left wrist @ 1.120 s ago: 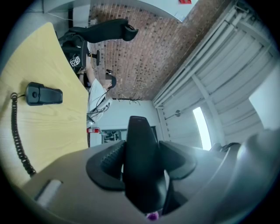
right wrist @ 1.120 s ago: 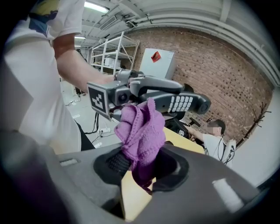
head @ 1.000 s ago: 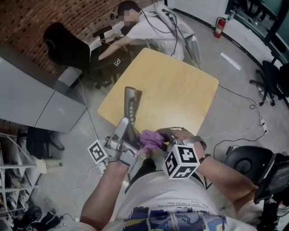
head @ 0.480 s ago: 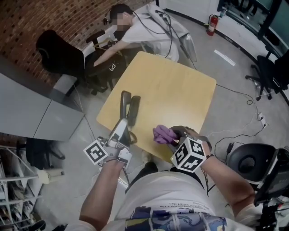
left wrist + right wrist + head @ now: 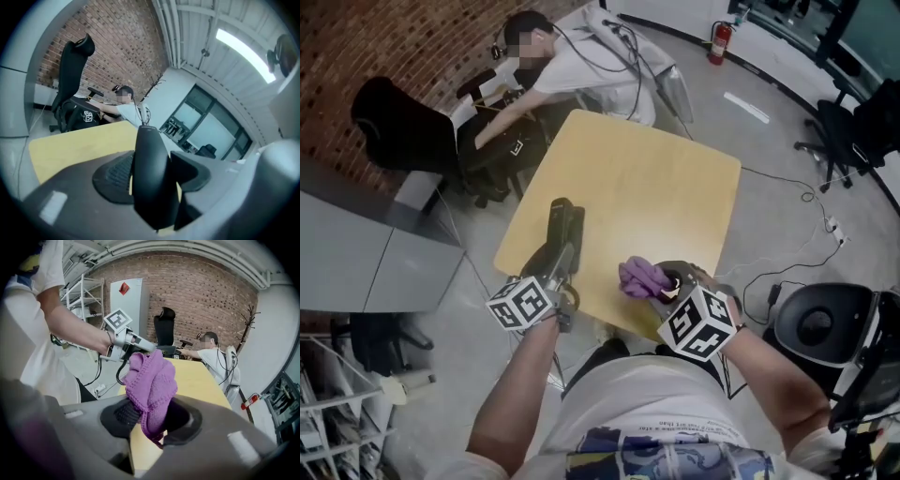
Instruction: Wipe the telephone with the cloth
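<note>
The telephone is a black handset (image 5: 562, 223), and my left gripper (image 5: 556, 260) is shut on its near end. It lies low along the near left part of the yellow table (image 5: 656, 197); whether it rests on the wood is unclear. In the left gripper view the handset (image 5: 149, 159) fills the gap of the left gripper (image 5: 152, 190), both pads against it. My right gripper (image 5: 662, 282) is shut on a bunched purple cloth (image 5: 640, 277) over the table's near edge, a hand's width right of the handset. The cloth (image 5: 152, 380) bulges out of the right gripper (image 5: 152, 420).
A person (image 5: 553, 66) sits at a desk beyond the table's far corner, beside a black office chair (image 5: 389, 117). A grey cabinet (image 5: 356, 253) stands left. Another black chair (image 5: 814, 326) and floor cables (image 5: 787, 216) are at the right. A fire extinguisher (image 5: 720, 39) stands far back.
The left gripper has tipped the handset from upright down to lie low along the table. The right gripper has carried the cloth to the right, away from the left gripper.
</note>
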